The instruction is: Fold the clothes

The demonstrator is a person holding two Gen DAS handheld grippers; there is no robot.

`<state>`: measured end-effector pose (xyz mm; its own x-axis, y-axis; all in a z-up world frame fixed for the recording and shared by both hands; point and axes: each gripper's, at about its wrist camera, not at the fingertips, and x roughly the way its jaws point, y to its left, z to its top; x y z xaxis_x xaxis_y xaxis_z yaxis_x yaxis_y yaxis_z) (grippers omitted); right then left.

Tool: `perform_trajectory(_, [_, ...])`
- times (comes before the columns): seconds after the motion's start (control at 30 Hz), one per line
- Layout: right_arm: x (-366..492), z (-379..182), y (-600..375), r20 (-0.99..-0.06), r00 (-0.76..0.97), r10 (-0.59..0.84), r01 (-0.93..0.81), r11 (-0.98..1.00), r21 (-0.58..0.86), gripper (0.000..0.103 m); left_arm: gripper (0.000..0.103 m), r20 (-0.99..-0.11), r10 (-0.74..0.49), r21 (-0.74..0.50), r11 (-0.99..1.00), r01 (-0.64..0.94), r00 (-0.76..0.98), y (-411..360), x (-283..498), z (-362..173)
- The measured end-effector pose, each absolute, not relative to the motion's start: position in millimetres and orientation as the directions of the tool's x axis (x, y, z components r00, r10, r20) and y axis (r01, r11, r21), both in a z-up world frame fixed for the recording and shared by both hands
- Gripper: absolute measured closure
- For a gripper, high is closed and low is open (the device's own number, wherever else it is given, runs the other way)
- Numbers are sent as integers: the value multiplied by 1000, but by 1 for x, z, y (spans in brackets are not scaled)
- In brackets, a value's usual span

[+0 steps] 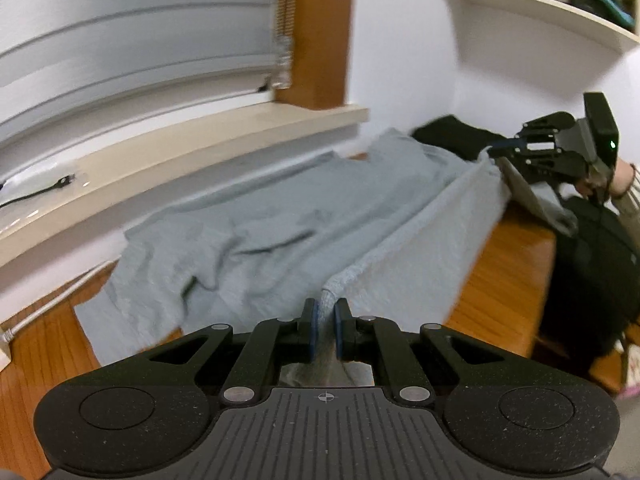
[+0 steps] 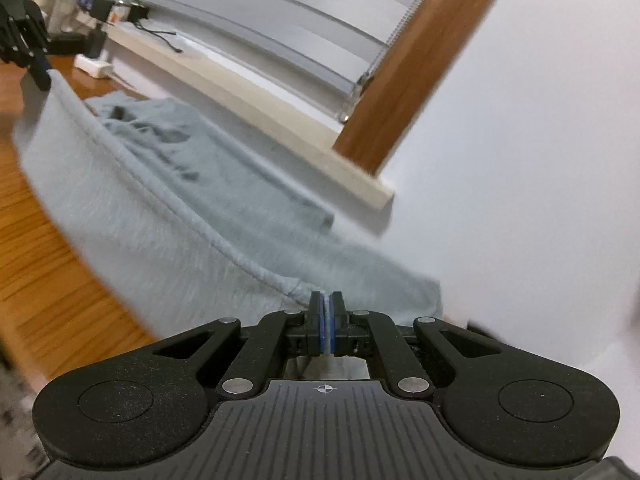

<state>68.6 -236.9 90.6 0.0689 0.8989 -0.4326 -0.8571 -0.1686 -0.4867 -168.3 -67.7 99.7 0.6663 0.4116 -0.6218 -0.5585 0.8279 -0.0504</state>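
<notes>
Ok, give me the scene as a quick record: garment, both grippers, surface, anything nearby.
garment: grey garment, partly flat on the table, near hem lifted and stretched taut
left gripper: shut on the hem's left end
right gripper: shut on the hem's right end
surface: wooden table, set against the wall under a window sill
nearby: black cloth beyond the garment; black bag at the table's right edge
image quality: motion blur in both views
</notes>
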Motion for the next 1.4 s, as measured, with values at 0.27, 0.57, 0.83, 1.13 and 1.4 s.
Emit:
perform_trajectory(0.27, [48,49,-173,-439,124,890,-869,-116,-481,67,50,-635,535,-79,673,-736,558,-32,-184,68])
perform_trajectory(0.57, [43,31,-195,-519,-58,852,-947,-211,-241,64,42,-611,504,-140,691,-709,611,-78,-204,53])
perform_trajectory(0.83, [54,18,-186,-583,-97,807,-976,-191,-102,61,49,-624,477,-90,743,-663,619,-80,-151,47])
perform_trajectory(1.13, [64,15,-196,-592,-129,796,-986,-164,-6,60,85,-693,452,-41,753,-657,562,-67,-136,25])
perform_trajectory(1.4, [49,19,-223,-609,-188,771,-971,-241,-5,60,85,-703,438,-23,774,-633,561,-73,-153,29])
